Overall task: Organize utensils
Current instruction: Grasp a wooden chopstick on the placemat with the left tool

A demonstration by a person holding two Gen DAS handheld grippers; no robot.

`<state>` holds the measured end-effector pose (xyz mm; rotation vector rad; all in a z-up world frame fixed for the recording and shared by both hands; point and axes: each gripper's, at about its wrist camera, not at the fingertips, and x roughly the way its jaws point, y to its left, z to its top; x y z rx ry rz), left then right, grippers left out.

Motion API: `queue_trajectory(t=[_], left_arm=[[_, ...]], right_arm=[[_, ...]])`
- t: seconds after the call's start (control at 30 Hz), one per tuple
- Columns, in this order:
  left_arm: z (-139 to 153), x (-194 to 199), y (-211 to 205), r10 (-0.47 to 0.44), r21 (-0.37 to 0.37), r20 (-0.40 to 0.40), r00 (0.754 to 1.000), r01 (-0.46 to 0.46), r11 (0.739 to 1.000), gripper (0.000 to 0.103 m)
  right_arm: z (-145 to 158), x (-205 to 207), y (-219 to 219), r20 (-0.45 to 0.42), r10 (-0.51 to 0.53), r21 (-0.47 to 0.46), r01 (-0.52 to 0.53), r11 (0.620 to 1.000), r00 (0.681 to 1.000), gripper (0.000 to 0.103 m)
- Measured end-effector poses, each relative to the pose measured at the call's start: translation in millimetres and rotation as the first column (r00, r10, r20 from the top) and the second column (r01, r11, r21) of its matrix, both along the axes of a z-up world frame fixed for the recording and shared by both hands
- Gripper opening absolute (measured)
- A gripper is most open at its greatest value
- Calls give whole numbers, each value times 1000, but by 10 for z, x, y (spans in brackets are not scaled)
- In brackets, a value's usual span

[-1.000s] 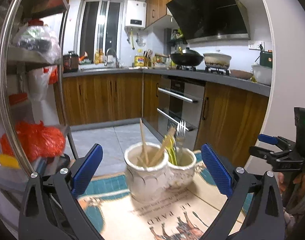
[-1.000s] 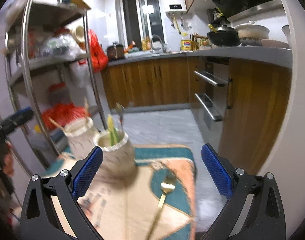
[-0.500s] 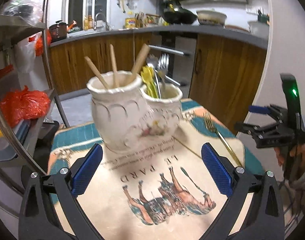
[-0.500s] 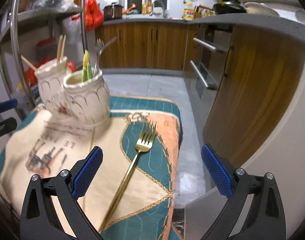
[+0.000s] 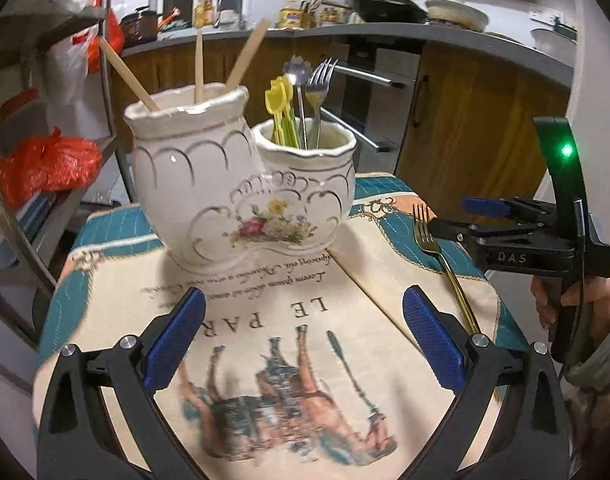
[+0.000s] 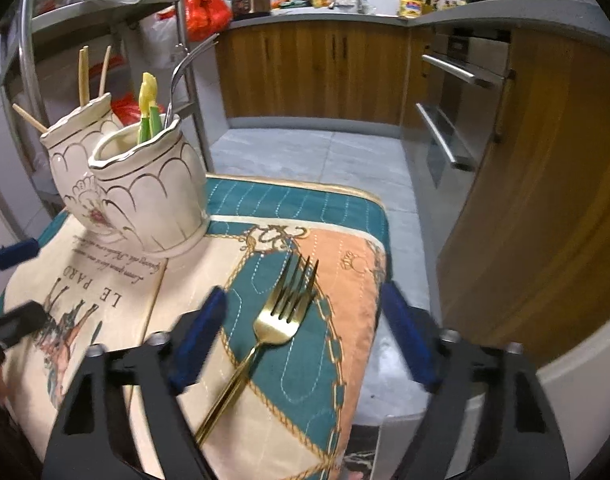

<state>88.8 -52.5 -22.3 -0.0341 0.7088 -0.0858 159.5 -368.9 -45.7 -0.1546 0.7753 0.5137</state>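
Observation:
A gold fork (image 6: 279, 318) lies flat on the patterned cloth (image 6: 337, 280), tines pointing away; it also shows in the left wrist view as the fork (image 5: 427, 238). My right gripper (image 6: 303, 334) hovers just over it with its jaws closing, the fork's neck between the fingers but the pads apart from it. A white double ceramic holder (image 5: 241, 184) stands behind, with chopsticks (image 5: 199, 66) in the taller cup and yellow picks and a silver fork (image 5: 319, 80) in the lower one. My left gripper (image 5: 303, 334) is open above the horse print, holding nothing.
The cloth covers a small table whose right edge (image 6: 379, 280) drops to the grey floor. A metal shelf rack (image 6: 185, 60) with red bags stands behind the holder. Wooden cabinets and an oven (image 6: 453, 120) are to the right. A hand (image 5: 577, 300) holds the right gripper.
Both grippers have come down and forward toward the table. The right gripper's fingers have narrowed around the gold fork. The holder looms larger in the left wrist view.

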Motion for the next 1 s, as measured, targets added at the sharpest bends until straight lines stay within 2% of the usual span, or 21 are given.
queue_trajectory(t=[0.17, 0.27, 0.43, 0.5, 0.57, 0.67, 0.8, 0.87, 0.93, 1.0], left_arm=[[-48, 17, -130, 37, 7, -14, 999, -37, 999, 95], [-95, 52, -222, 52, 22, -45, 998, -51, 998, 81], [-177, 114, -374, 47, -5, -101, 994, -47, 999, 72], [-220, 142, -467, 39, 10, -117, 992, -39, 999, 68], [-280, 184, -551, 28, 25, -147, 989, -25, 999, 59], [-342, 234, -611, 23, 35, -183, 983, -17, 999, 53], [-363, 295, -653, 27, 73, -188, 982, -13, 997, 45], [-355, 323, -622, 13, 64, -189, 982, 0, 998, 26], [-350, 346, -560, -8, 47, -203, 979, 18, 999, 10], [-347, 359, -489, -22, 25, -214, 977, 28, 999, 9]], right_arm=[[-47, 114, -29, -37, 62, 60, -60, 996, 997, 48], [-88, 161, -15, -48, 90, 60, -87, 994, 995, 37], [-132, 254, -51, -74, 106, 108, -98, 989, 992, 32], [-151, 292, -58, -87, 112, 128, -100, 987, 990, 25], [-167, 314, -54, -94, 111, 130, -98, 987, 989, 22], [-177, 323, -52, -99, 113, 146, -98, 984, 989, 19], [-158, 329, -52, -99, 122, 175, -104, 979, 987, 12], [-141, 320, -48, -97, 125, 179, -107, 978, 987, 10], [-105, 288, -37, -87, 134, 182, -116, 976, 987, 6], [-51, 243, -29, -73, 138, 181, -123, 976, 988, 3]])
